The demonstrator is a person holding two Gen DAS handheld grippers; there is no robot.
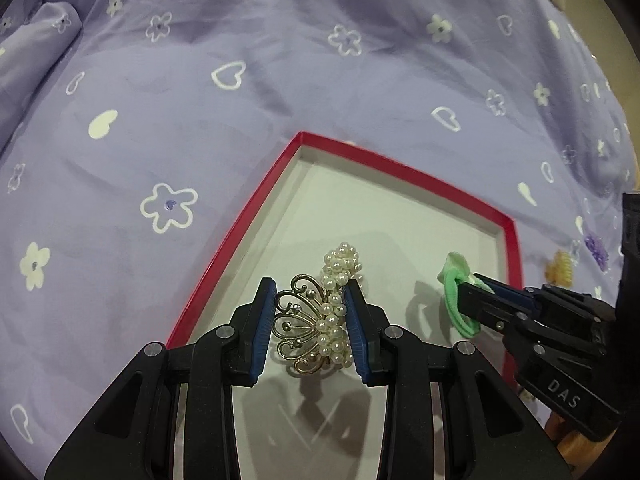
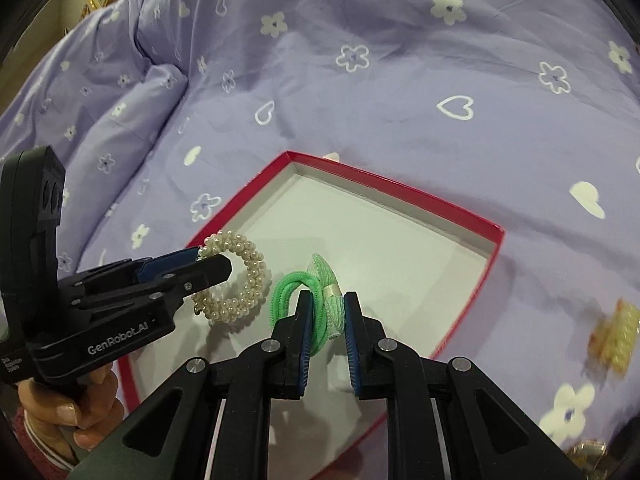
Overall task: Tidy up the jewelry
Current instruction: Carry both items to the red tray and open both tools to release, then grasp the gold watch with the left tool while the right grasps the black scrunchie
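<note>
A red-rimmed box (image 1: 256,216) with a white inside lies on a purple bedspread; it also shows in the right wrist view (image 2: 494,256). My left gripper (image 1: 310,292) is shut on a pearl bracelet with a gold filigree charm (image 1: 316,320) and holds it over the box floor; the bracelet also shows in the right wrist view (image 2: 240,280). My right gripper (image 2: 325,300) is shut on a green hair tie with a mesh bow (image 2: 316,300) over the box; the tie also shows in the left wrist view (image 1: 456,280).
A yellow hair claw (image 2: 618,332) lies blurred on the bedspread right of the box, and a gold piece (image 2: 588,450) sits at the lower right. A folded purple pillow (image 2: 120,120) lies at the far left. A purple flower piece (image 1: 596,248) lies right of the box.
</note>
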